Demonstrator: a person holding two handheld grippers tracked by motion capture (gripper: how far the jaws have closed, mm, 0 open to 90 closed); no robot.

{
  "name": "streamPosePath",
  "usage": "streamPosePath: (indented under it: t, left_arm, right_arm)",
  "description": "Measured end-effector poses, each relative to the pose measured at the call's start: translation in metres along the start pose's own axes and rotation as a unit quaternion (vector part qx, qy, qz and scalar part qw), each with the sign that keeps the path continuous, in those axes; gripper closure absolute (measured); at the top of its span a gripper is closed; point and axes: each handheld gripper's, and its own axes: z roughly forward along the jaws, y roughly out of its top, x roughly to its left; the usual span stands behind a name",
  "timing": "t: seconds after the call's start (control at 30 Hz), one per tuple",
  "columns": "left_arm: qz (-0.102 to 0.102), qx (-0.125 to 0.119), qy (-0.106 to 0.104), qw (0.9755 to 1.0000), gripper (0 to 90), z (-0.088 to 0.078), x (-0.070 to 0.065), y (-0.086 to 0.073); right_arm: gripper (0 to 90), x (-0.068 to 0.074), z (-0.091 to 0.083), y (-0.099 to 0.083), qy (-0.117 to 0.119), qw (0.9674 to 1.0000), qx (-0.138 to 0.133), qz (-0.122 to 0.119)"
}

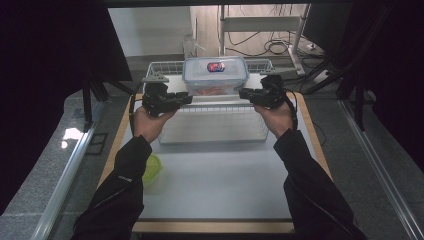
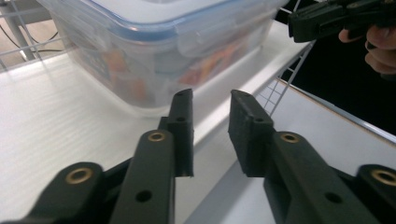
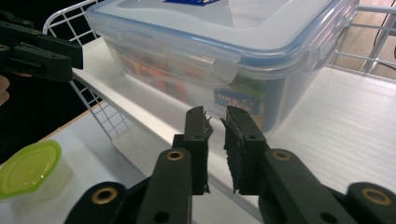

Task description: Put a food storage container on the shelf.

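Clear lidded container (image 1: 215, 75) on white wire shelf (image 1: 165, 65), lid sticker and side label illegible; left gripper (image 1: 186, 98) and right gripper (image 1: 243, 93) both narrowly parted, empty.

Clear box (image 1: 215, 75), blue-rimmed lid latched on, upright on white shelf (image 1: 210, 97); colourful packets inside.

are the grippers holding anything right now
No. Left gripper and right gripper are both open and empty, flanking the lidded plastic container without touching it.
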Motion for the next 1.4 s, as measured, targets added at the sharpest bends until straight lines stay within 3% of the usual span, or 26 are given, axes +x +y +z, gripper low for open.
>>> streamPosePath:
  t: [0.1,0.5,1.03,1.4]
  left_arm:
    - [0.018,0.004,0.004,0.9998,62.3,-0.005,-0.007,-0.008]
    - [0.048,-0.003,0.011,0.9988,39.1,-0.025,-0.022,-0.035]
    - [0.048,0.016,0.002,0.9987,20.5,-0.04,-0.045,-0.07]
    - [0.059,0.03,0.011,0.9978,6.0,-0.047,-0.06,-0.101]
  right_arm:
    - [72.0,0.004,-0.003,-0.003,0.0,1.0,0.003,-0.009]
    - [50.4,0.02,-0.013,-0.022,0.002,0.9991,0.009,-0.042]
    - [24.0,0.034,-0.019,-0.057,0.016,0.9979,0.019,-0.06]
    - [7.6,0.044,-0.028,-0.085,0.026,0.9978,0.019,-0.058]
